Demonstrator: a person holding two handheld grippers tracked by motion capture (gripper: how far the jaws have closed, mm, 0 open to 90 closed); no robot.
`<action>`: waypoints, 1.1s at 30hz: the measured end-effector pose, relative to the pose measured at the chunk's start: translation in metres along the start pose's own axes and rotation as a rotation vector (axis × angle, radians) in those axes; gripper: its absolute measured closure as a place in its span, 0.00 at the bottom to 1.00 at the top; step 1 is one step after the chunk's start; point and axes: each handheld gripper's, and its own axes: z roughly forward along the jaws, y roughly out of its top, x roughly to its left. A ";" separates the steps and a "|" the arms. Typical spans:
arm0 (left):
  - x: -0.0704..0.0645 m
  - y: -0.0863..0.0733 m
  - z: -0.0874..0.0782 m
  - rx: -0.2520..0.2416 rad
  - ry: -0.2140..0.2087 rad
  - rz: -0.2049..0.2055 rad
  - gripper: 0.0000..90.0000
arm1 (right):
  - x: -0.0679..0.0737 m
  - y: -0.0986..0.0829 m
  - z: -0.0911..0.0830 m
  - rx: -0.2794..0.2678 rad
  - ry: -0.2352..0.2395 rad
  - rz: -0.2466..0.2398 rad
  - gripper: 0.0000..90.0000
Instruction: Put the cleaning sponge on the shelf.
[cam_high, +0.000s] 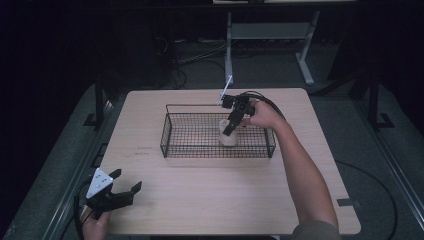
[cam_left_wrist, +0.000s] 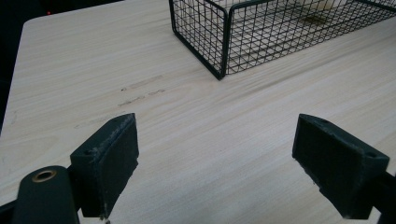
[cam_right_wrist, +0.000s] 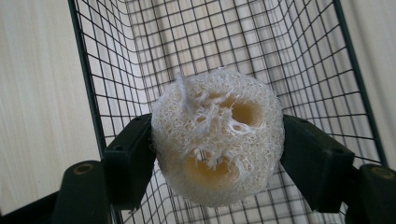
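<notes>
High view: right gripper (cam_high: 231, 131) reaches down into the black wire basket (cam_high: 170, 142) at mid-table, jaws clamped on a pale loofah piece (cam_high: 228, 135) that sits inside the basket near its right half; can't tell whether the loofah touches the basket floor. Left gripper (cam_high: 126, 182) is near the table's (cam_high: 210, 200) front left corner, well apart from the basket, jaws spread wide, nothing between them. Left gripper view: both black jaws far apart, empty, hovering over bare wood; basket corner (cam_left_wrist: 223, 56) ahead of the jaws, slightly toward the right jaw, not touching. Right gripper view: jaws pressed against both sides of the loofah (cam_right_wrist: 217, 135), a round fibrous piece with holes, gripped across its width; basket mesh (cam_right_wrist: 299, 56) directly beyond and under the jaws, tabletop (cam_right_wrist: 37, 93) past the left jaw.
</notes>
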 end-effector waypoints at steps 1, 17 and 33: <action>0.000 0.000 0.000 0.001 -0.001 0.000 0.15 | 0.000 -0.001 0.002 -0.007 0.008 0.003 0.32; 0.000 0.000 0.002 0.002 -0.006 0.001 0.15 | -0.002 -0.001 0.020 0.024 0.010 0.011 0.31; -0.001 0.001 0.002 0.003 -0.006 0.004 0.15 | 0.000 0.000 0.019 0.037 -0.002 0.017 0.23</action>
